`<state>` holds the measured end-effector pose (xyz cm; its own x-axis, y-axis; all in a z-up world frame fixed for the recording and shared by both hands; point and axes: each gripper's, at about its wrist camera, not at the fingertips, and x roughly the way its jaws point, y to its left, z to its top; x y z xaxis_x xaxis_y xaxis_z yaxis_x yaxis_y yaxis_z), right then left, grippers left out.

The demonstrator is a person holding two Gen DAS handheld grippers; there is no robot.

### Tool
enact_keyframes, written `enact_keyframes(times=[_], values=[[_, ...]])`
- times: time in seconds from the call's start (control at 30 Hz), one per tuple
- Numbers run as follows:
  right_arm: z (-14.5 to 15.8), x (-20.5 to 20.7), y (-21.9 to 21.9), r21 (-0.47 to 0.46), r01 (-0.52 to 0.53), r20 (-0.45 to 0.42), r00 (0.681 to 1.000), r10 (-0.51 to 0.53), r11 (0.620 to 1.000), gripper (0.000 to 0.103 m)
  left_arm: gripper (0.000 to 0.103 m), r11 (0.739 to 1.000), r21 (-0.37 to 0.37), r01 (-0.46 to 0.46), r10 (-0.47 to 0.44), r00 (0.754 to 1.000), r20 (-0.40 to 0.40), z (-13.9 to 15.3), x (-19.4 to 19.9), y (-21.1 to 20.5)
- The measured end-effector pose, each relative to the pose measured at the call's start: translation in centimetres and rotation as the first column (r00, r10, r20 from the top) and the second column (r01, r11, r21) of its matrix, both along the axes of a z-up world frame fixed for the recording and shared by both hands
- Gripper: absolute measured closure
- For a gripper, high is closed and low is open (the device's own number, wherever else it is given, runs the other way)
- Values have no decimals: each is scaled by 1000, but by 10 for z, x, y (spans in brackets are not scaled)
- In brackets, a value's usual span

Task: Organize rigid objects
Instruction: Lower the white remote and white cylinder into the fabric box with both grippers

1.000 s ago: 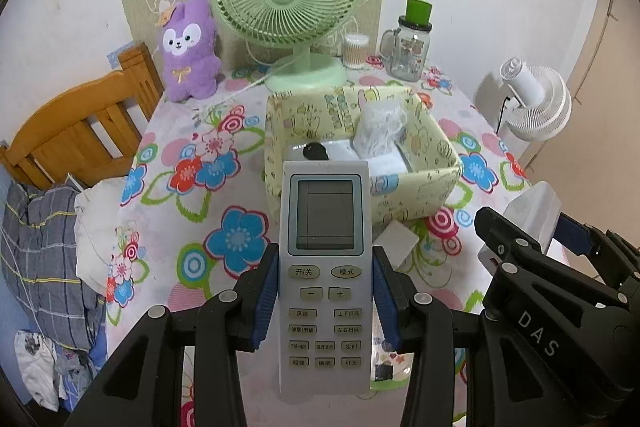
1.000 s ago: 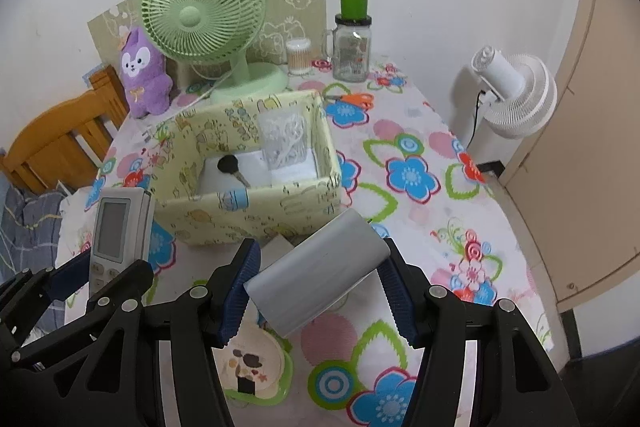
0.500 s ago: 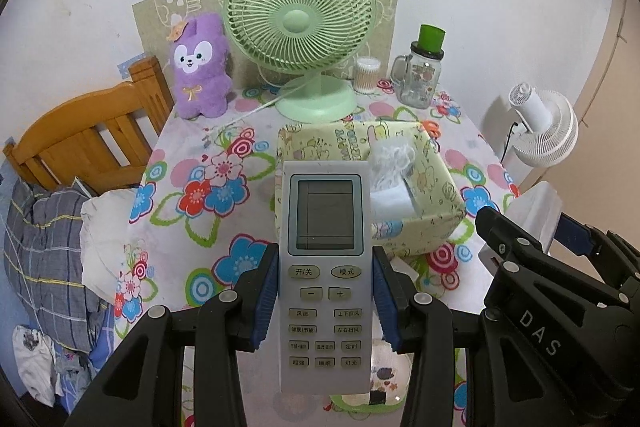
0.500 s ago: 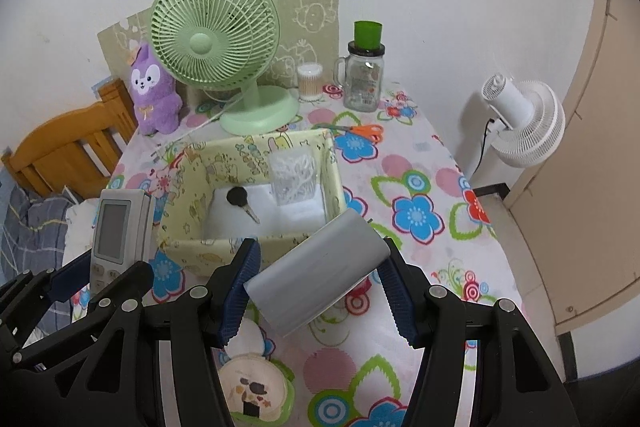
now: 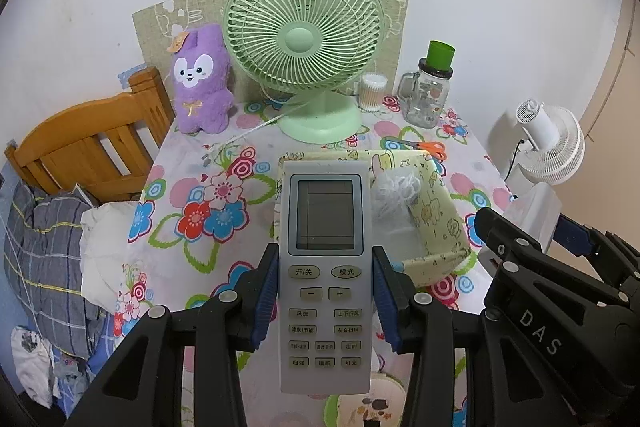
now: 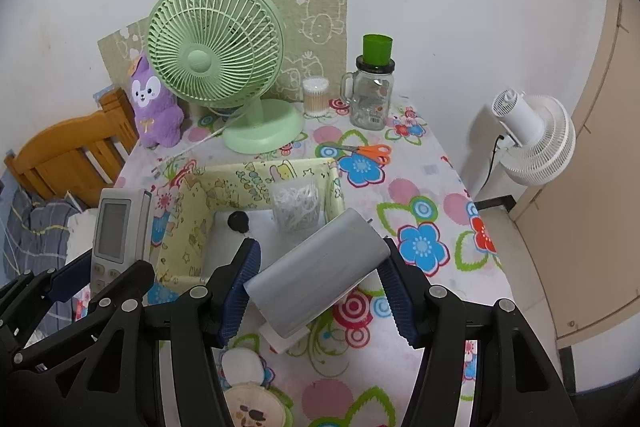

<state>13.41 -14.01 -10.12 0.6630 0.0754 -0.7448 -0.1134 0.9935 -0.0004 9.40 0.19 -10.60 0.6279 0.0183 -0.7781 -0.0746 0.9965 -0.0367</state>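
Where white walls meet, floral-clothed table (image 6: 436, 195), wooden headboard (image 5: 84, 147) beside.

The storage box (image 6: 256, 183) sits near the middle of the table (image 6: 432, 187), with a key (image 6: 238, 221) and a bag of small items (image 6: 297, 207) inside it. Behind the box stands the desk fan (image 6: 218, 61); a plush toy (image 6: 154, 107) is to its left, a cotton swab jar (image 6: 316, 97) and a glass mug (image 6: 372, 95) to its right. Scissors (image 6: 368, 151) lie between the mug and the box. A wooden chair (image 5: 88, 143) stands left of the table, a floor fan (image 6: 532, 139) right of it. The remote (image 5: 325, 267) is held in front of the box, left of the power bank (image 6: 320, 271).
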Motion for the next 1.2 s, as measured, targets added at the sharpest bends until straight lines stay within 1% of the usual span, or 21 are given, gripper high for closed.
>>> enact_keyframes(times=[0.3, 0.53, 0.93, 1.2], values=[[-2, 25, 1, 10, 1, -3, 1000, -1, 1000, 40, 58, 1000, 3, -1, 1, 1000, -10, -4, 23, -1], [-7, 47, 12, 1, -35, -7, 999, 35, 999, 40, 58, 1000, 4, -2, 2, 1000, -24, -12, 42, -2], [-22, 83, 27, -12, -78, -33, 996, 78, 997, 40, 58, 999, -4, -36, 36, 998, -53, -30, 73, 8], [-35, 100, 33, -25, -97, -57, 994, 95, 995, 40, 58, 999, -9, -45, 45, 995, -88, -48, 93, 11]])
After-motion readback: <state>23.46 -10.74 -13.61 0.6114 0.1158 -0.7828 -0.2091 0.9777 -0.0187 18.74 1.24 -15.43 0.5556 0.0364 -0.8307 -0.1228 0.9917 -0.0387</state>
